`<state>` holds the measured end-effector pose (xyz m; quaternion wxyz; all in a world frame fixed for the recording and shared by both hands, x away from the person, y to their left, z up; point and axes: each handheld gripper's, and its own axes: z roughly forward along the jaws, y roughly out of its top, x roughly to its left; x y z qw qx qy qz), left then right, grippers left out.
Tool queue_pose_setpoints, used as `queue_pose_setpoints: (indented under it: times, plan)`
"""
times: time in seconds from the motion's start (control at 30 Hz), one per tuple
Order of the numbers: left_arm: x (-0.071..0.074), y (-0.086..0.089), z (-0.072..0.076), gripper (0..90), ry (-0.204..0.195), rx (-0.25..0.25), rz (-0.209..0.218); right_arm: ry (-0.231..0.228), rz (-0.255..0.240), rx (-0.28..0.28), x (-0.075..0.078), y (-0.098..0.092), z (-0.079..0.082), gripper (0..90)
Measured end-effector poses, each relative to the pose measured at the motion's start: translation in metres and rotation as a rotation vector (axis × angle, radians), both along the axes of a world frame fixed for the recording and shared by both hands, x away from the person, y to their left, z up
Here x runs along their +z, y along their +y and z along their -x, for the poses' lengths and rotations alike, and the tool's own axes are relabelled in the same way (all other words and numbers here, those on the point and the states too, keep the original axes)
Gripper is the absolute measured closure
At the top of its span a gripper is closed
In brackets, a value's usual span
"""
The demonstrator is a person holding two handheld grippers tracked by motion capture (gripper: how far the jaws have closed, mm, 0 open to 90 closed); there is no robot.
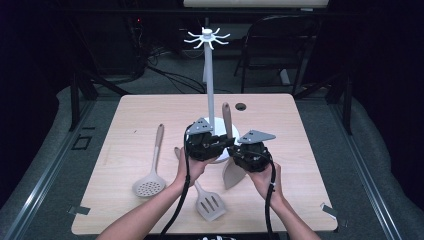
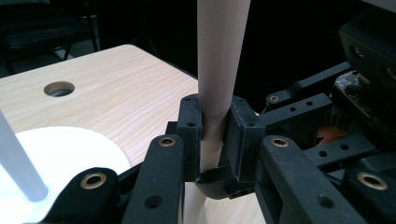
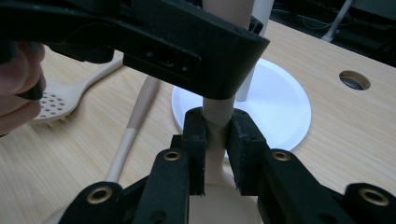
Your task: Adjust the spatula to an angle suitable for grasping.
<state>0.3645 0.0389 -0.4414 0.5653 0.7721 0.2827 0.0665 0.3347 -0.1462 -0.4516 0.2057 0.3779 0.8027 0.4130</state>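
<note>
A beige silicone utensil with a wooden handle (image 1: 226,117) stands upright just right of the white hook stand's pole (image 1: 210,85), its broad head (image 1: 232,175) down near the table. My left gripper (image 1: 224,142) is shut on the handle; in the left gripper view its pads (image 2: 191,133) press the handle (image 2: 222,56) from both sides. My right gripper (image 1: 237,151) is shut on the same utensil lower down, where its fingers (image 3: 195,140) clamp the narrow neck (image 3: 217,114). The left gripper's body (image 3: 140,42) crosses just above them.
The stand's round white base (image 3: 280,102) lies behind the grip, and its hook crown (image 1: 206,37) rises high. A slotted spoon (image 1: 150,186) lies at the left, a slotted spatula (image 1: 210,202) near the front edge. A cable hole (image 1: 241,106) marks the far side.
</note>
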Motion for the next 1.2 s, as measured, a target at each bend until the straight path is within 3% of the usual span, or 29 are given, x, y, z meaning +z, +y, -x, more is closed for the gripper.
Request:
queue_pose_setpoints:
  times: [0.1,0.23,0.37,0.6,0.7,0.8,0.97,1.2]
  plan:
    - [0.001,0.002,-0.001,77.3,-0.004,-0.013,0.005,-0.005,-0.009,0.004,0.001,-0.001,0.001,76.7]
    - [0.003,0.005,-0.005,77.4,-0.008,-0.016,-0.009,-0.003,-0.024,0.032,0.000,-0.006,0.001,67.2]
    - [0.007,0.011,-0.011,77.4,-0.010,-0.016,-0.003,0.020,-0.041,0.056,-0.004,-0.017,0.004,49.0]
    - [0.014,0.023,-0.023,77.4,-0.026,-0.020,-0.001,0.055,-0.019,0.050,-0.014,-0.042,0.006,30.6]
    - [0.017,0.027,-0.026,77.4,-0.030,-0.016,-0.007,0.113,0.007,0.021,-0.024,-0.053,0.003,14.8]
    - [0.019,0.030,-0.029,77.4,-0.034,-0.018,-0.011,0.137,0.015,0.015,-0.028,-0.056,0.000,11.8]
    - [0.022,0.032,-0.032,77.3,-0.040,-0.033,-0.019,0.142,0.092,0.027,-0.032,-0.056,-0.002,3.9]
    - [0.026,0.035,-0.037,77.3,-0.041,-0.045,-0.019,0.162,0.107,0.034,-0.041,-0.065,0.000,0.0]
